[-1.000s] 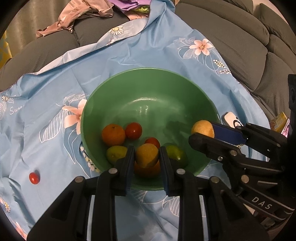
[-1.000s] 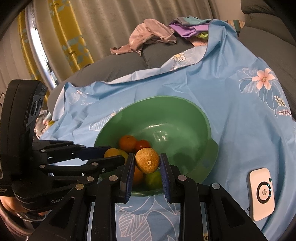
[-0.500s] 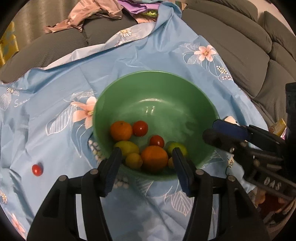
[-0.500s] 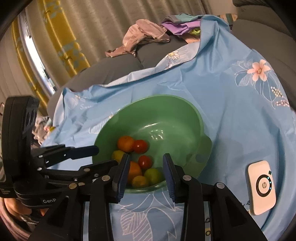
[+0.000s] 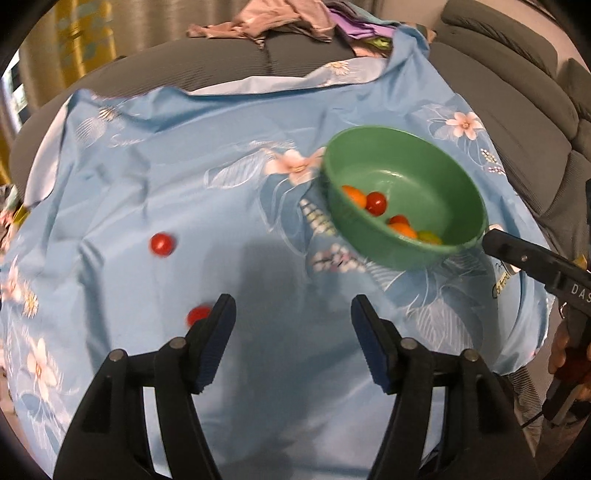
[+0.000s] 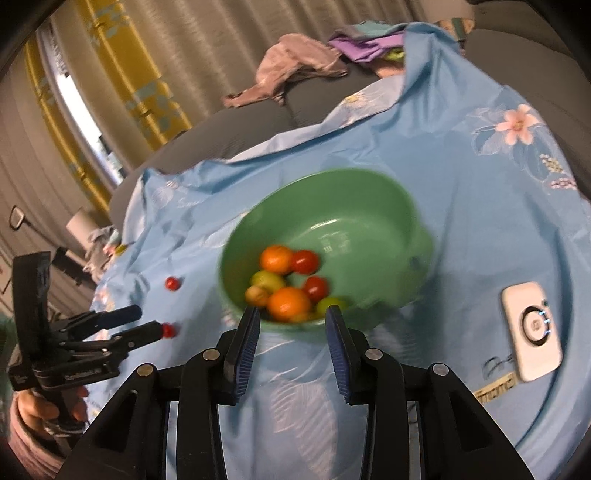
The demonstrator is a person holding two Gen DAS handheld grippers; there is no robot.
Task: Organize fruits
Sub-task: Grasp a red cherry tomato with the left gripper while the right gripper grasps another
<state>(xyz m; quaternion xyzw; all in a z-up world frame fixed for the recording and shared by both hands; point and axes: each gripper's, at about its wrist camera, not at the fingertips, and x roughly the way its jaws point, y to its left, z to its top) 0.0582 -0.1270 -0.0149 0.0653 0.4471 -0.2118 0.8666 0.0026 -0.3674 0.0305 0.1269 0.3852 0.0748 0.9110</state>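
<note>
- Green bowl (image 5: 458, 206) (image 6: 373, 206): set on the blue floral cloth (image 5: 184, 177) (image 6: 461, 177), to the right of centre in the left wrist view.
- Bowl contents, as seen in the right wrist view: a large orange (image 6: 289, 304) at the near side, a smaller orange (image 6: 276, 259) behind it, two red tomatoes (image 6: 305, 261) (image 6: 316, 288), a green-yellow fruit (image 6: 269, 280), a small yellowish fruit (image 6: 257, 295) and a green fruit (image 6: 331, 304). All are blurred.
- Loose red tomato (image 5: 162, 244) (image 6: 172, 283): lying on the cloth, well apart from the bowl on its left.
- Second loose red tomato (image 5: 197, 315) (image 6: 168, 329): lying on the cloth, just beside the left finger of the left tongs and partly hidden by it; it is not between the fingers.
- Left tongs (image 5: 293, 321) (image 6: 146, 321): held wide apart over bare cloth, nothing between the blue pads.
- Right tongs (image 6: 291, 325) (image 5: 495, 242): held apart and holding nothing, tips just in front of the bowl's near rim; in the left wrist view one black finger is seen beside the bowl's right edge.
- White device (image 6: 532, 328): a rounded rectangular item with a ring mark, lying on the cloth to the right of the bowl.
- Clothes (image 5: 266, 22) (image 6: 288, 77): heaped on the grey sofa (image 5: 517, 122) behind the cloth.
- Curtain (image 6: 110, 74): yellow-patterned, in the background at left.
</note>
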